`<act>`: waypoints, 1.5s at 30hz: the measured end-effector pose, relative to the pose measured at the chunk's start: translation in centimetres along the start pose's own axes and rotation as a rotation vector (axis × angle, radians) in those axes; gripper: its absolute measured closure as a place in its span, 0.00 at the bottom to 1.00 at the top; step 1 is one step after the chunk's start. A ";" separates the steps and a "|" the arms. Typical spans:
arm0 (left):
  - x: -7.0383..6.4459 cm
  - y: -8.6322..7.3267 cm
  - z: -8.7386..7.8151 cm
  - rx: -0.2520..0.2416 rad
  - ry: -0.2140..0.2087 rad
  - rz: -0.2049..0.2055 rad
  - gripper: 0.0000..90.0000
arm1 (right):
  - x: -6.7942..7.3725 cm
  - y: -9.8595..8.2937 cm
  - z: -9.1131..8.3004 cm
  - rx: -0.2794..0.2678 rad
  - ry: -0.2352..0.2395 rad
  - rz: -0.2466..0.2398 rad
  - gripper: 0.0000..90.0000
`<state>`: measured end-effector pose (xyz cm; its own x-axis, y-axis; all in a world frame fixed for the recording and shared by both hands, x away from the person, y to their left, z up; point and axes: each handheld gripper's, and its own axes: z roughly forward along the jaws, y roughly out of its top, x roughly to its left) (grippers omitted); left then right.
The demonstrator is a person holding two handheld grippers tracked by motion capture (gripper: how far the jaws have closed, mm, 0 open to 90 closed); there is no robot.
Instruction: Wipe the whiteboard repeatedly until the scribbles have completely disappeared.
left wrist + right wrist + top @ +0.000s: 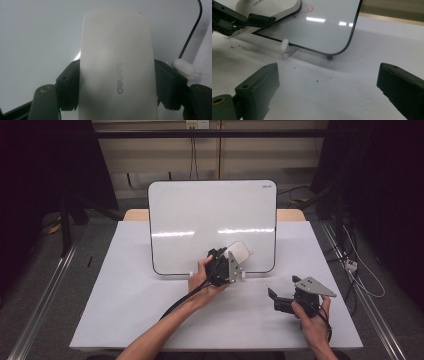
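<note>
Jaws of the left gripper (226, 265) clamped on both long sides of a white eraser (117, 72) — those of the right gripper (327, 95) stood wide apart over bare table, holding nothing. Eraser pressed flat against the lower right part of the whiteboard (200, 220), over a red mark (308, 7) partly peeping from under its edge in the right gripper view. Board propped upright at a backward lean on the white table (125, 305), resting on a small white clip foot (285, 47) and a dark peg (329, 57) near its rounded corner. Likely trouble from here: too hard a push on the eraser, tipping or sliding the leaning board backward, since nothing steadied it; also a smooth eraser casing twisting out of the grip under sideways rubbing, judged from the narrow hold at its flanks. Room to wipe leftward and upward across the board looked ample — little to the right, with the board's black rim close by, and little downward toward the bottom edge. Right gripper well apart, near the table's right front, free to brace the board's edge.
</note>
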<state>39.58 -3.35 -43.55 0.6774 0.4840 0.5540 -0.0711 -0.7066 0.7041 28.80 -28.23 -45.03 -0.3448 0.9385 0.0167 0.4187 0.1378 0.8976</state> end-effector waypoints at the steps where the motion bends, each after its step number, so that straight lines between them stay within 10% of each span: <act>1: 0.1 0.0 0.0 0.001 -0.004 0.004 0.34 | 0.0 0.0 0.0 -0.001 0.000 0.000 0.05; 22: 6.0 1.7 0.0 -0.014 0.062 -0.120 0.34 | -0.2 -0.1 -0.2 -0.001 -0.002 0.006 0.05; 31: 4.4 2.3 0.7 -0.027 0.092 -0.054 0.34 | -0.2 -0.1 -0.1 -0.001 -0.005 0.004 0.05; 45: -0.4 3.3 1.9 -0.001 0.009 0.105 0.35 | -0.2 -0.1 -0.2 -0.001 -0.001 0.002 0.05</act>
<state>40.51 -6.84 -42.28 0.6595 0.4119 0.6289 -0.1423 -0.7530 0.6424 28.64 -28.45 -45.01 -0.3433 0.9390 0.0187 0.4187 0.1352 0.8980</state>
